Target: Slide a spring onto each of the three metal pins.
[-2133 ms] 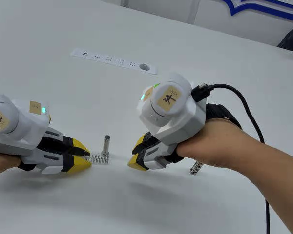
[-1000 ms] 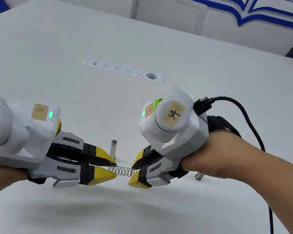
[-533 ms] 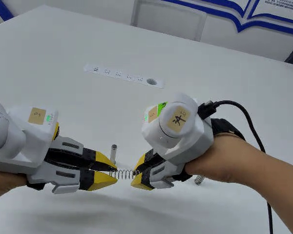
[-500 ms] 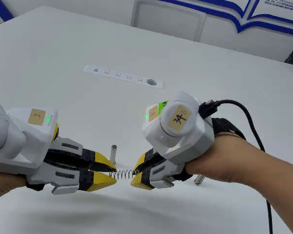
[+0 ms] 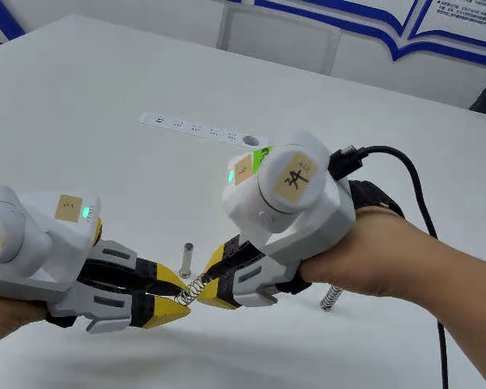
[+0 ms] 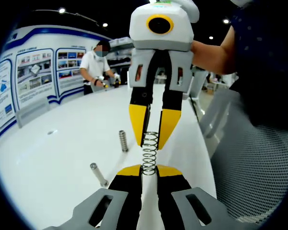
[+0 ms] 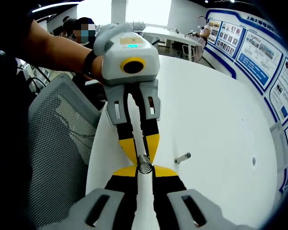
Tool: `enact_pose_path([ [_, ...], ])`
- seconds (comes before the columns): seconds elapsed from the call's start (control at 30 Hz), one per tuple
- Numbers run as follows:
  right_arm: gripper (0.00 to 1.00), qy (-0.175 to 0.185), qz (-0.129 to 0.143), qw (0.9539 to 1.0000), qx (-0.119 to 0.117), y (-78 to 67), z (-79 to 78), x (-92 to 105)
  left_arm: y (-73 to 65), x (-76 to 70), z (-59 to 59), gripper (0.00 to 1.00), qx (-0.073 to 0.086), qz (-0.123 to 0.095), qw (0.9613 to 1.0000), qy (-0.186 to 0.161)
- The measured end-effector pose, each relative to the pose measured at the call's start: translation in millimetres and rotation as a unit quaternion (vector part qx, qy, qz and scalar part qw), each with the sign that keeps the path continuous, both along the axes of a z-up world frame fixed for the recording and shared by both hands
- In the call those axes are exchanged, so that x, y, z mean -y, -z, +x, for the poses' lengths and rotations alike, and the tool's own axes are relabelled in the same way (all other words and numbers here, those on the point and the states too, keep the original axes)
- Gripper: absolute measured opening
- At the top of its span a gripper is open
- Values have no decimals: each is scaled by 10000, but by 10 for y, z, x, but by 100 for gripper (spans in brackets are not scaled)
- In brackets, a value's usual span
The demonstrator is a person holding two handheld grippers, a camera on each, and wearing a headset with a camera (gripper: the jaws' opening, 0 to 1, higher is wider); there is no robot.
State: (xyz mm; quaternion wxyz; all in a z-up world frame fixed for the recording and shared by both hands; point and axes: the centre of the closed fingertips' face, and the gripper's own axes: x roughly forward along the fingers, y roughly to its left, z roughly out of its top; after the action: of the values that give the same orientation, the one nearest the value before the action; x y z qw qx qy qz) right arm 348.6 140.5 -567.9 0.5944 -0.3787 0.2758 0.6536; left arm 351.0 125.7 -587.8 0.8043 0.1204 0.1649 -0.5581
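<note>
A short steel spring (image 5: 192,290) hangs in the air between my two grippers, tilted. My left gripper (image 5: 175,301) is shut on its lower end, and my right gripper (image 5: 207,289) is shut on its upper end. In the left gripper view the spring (image 6: 150,152) rises from my left gripper (image 6: 149,170) to the right gripper (image 6: 153,134) opposite. A bare metal pin (image 5: 186,259) stands upright on the white table just behind the spring; it also shows as the pin (image 6: 98,174) and the pin (image 7: 182,157). A second spring (image 5: 330,297) stands upright by the right hand.
A white power strip (image 5: 202,130) lies farther back on the table (image 5: 81,97). A black cable (image 5: 405,174) runs from the right gripper along the arm. A grey mesh chair (image 7: 57,139) stands at the table's edge. A person (image 6: 98,62) stands in the background.
The grippers have closed in on each other. The spring, earlier level and stretched between them, is now shorter and tilted. The right gripper has moved left, closer to the pin.
</note>
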Motion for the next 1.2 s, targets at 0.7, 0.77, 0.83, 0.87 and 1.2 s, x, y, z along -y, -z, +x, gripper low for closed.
enact_pose_path([
  [0.7, 13, -133, -158, 9998, -32, 50, -15, -113, 33, -8, 13, 10, -40, -118, 9999, -93],
  [0.77, 13, -133, -159, 9998, -41, 55, -11, -121, 32, -8, 14, 10, -46, -120, 9999, -96],
  [0.83, 14, -123, -170, 9998, -63, 65, -6, -124, 38, -11, 22, 10, -45, -110, 9999, -103],
  [0.87, 14, -119, -169, 9998, -67, 66, -3, -126, 38, -10, 25, 10, -48, -121, 9999, -105],
  [1.2, 14, -95, -200, 9997, -128, 87, 18, -125, 46, -14, 45, 10, -3, -167, 9998, -125],
])
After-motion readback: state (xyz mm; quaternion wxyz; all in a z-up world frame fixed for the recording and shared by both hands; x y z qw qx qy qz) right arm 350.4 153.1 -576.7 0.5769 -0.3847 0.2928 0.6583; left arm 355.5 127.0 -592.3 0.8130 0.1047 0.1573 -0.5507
